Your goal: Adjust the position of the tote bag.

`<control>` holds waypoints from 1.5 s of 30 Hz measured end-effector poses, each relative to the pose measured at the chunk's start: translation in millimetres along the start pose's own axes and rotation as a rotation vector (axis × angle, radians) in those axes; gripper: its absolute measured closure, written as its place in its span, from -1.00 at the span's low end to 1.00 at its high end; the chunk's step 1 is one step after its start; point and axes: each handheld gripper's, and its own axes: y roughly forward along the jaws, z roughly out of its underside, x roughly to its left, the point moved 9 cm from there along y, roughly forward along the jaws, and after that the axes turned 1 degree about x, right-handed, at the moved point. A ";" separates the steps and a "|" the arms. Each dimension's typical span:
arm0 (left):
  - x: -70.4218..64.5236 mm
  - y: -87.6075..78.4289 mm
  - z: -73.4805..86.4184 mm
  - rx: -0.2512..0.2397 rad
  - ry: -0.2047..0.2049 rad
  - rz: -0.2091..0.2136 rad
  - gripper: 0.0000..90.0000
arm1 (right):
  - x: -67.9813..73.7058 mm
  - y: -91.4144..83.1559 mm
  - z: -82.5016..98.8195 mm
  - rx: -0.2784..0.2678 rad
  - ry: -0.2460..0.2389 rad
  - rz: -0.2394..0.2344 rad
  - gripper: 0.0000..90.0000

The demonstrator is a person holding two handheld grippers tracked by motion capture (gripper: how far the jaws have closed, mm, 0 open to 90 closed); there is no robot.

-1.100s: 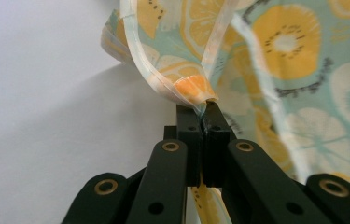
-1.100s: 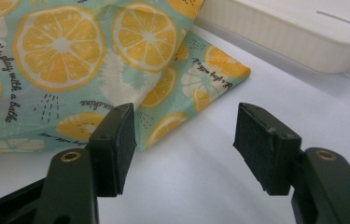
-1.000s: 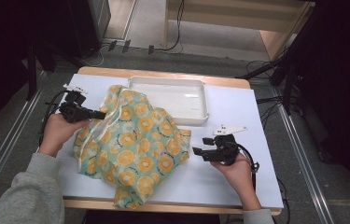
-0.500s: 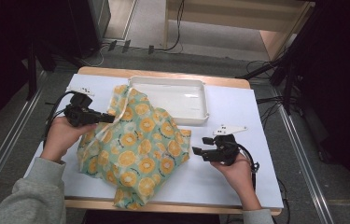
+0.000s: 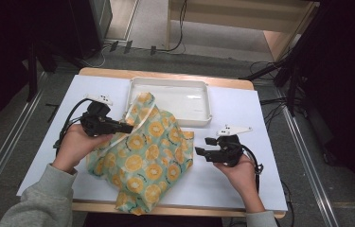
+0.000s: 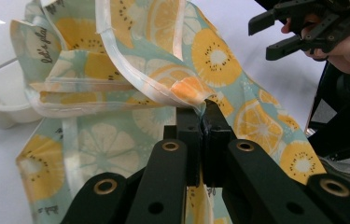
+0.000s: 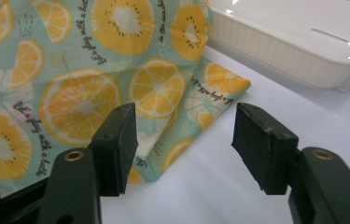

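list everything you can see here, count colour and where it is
cloth: one, teal with orange and lemon slices, mid-table, near end over the front edge, one hem lifted
tray: one, white, back of the table, cloth's far corner lying on it
table: one, white top with wooden edge
cables: several, black, on the floor behind the table
left gripper: one, black, jaws shut on the cloth's hem
right gripper: one, black, jaws open beside the cloth's right edge
hands: two, grey sleeves, from the near side
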 end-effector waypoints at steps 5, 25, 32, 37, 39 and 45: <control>-10.6 6.8 -0.4 0.007 0.014 0.019 0.98 | 2.4 0.1 -2.2 -0.004 -0.005 -0.004 -0.08; -71.2 29.6 -8.1 0.019 0.107 0.106 0.98 | 3.2 -4.2 -8.1 -0.027 -0.012 0.002 -0.06; -87.9 44.6 -9.2 0.029 0.139 0.132 0.98 | 3.3 -5.8 -8.2 -0.033 -0.012 0.009 -0.06; -98.3 55.2 -10.4 0.039 0.155 0.159 0.98 | 3.0 -7.5 -7.3 -0.036 -0.011 0.011 -0.06; -101.3 58.4 -11.5 0.040 0.157 0.168 0.98 | 2.2 -8.7 -6.7 -0.040 -0.010 0.012 -0.06; -118.4 69.5 -14.9 0.045 0.187 0.203 0.98 | 1.2 -11.6 -3.8 -0.040 -0.002 0.023 -0.06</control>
